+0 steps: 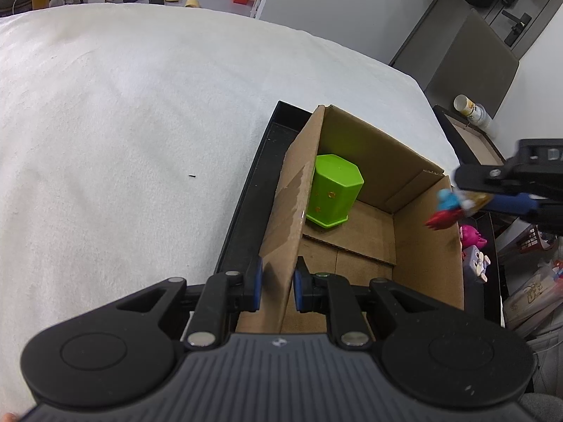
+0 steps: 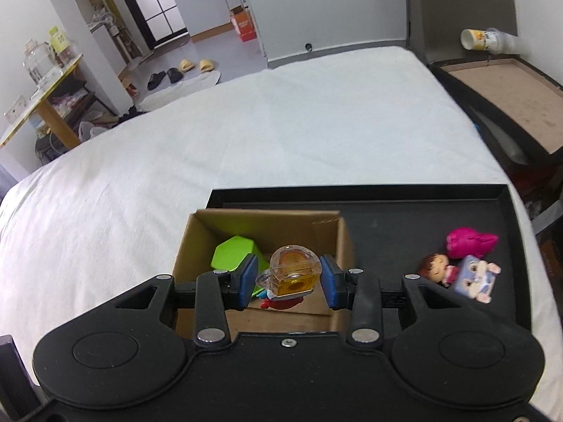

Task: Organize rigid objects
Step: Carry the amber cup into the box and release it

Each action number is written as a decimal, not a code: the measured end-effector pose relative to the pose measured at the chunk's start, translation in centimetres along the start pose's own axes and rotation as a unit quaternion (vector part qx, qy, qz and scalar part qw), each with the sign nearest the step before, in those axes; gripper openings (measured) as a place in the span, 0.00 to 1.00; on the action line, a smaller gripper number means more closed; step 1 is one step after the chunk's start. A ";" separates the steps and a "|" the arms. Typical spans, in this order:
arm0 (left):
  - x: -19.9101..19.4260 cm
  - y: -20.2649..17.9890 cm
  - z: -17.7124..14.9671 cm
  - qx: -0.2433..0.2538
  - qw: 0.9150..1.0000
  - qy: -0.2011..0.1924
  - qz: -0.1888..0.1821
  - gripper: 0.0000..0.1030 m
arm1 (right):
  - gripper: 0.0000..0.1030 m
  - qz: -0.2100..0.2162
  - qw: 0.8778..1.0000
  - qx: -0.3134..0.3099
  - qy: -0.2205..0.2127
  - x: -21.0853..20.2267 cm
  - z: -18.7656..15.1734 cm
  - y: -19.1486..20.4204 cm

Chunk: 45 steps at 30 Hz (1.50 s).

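Note:
A cardboard box point(image 1: 366, 246) stands on a black tray point(image 1: 246, 211) on a white cloth. A green hexagonal pot point(image 1: 332, 191) lies upside down inside it; it also shows in the right wrist view point(image 2: 232, 254). My left gripper point(image 1: 278, 283) is shut on the box's left wall. My right gripper point(image 2: 286, 279) is shut on a clear amber toy point(image 2: 292, 272) with red and blue parts beneath, held above the box. In the left wrist view that toy point(image 1: 447, 207) hangs over the box's right wall.
On the tray right of the box lie a pink toy point(image 2: 469, 241), a small doll figure point(image 2: 436, 269) and a lilac rabbit block point(image 2: 475, 279). A brown-topped cabinet point(image 2: 510, 88) with a tipped cup point(image 2: 487, 39) stands at the right.

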State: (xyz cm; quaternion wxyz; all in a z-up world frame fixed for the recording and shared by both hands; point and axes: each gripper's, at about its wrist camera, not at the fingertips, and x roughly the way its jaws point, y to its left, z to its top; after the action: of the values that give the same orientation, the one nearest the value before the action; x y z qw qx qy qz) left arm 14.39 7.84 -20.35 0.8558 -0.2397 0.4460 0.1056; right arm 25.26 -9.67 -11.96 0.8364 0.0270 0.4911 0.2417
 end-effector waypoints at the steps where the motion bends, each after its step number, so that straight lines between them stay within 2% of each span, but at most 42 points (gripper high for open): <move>1: 0.0 0.0 0.0 -0.001 1.000 0.001 -0.001 0.16 | 0.37 0.001 1.000 -0.002 0.004 0.4 -0.1 0.2; 19: 0.1 0.6 0.1 -0.010 1.000 0.003 -0.012 0.16 | 0.37 -0.021 0.998 -0.032 0.053 6.2 -1.0 3.0; 26: 0.3 0.7 0.2 -0.013 1.000 0.004 -0.017 0.16 | 0.38 -0.064 0.995 -0.047 0.058 7.8 -1.1 3.2; 34: 0.3 0.9 0.2 -0.014 1.000 0.004 -0.019 0.17 | 0.56 -0.069 0.996 -0.033 0.035 5.5 -0.5 2.1; 35: 0.2 0.8 0.2 -0.014 1.000 0.003 -0.020 0.17 | 0.60 -0.069 0.997 -0.031 0.029 5.0 -0.6 1.9; 40: 0.2 0.6 0.1 -0.010 1.000 0.002 -0.016 0.17 | 0.64 -0.043 0.998 -0.034 0.011 2.8 -0.5 1.1; 42: 0.2 0.5 0.1 -0.010 1.000 0.002 -0.014 0.17 | 0.77 -0.046 0.998 -0.039 0.004 2.2 -0.6 1.0; 45: 0.2 0.4 0.1 -0.009 1.000 0.001 -0.012 0.17 | 0.78 -0.054 0.998 -0.042 -0.003 1.3 -0.8 0.2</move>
State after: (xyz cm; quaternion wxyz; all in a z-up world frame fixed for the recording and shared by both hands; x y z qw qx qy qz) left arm 14.44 8.22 -20.53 0.8543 -0.2529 0.4432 0.0987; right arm 25.05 -9.10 -13.32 0.8500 -0.0342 0.4791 0.2164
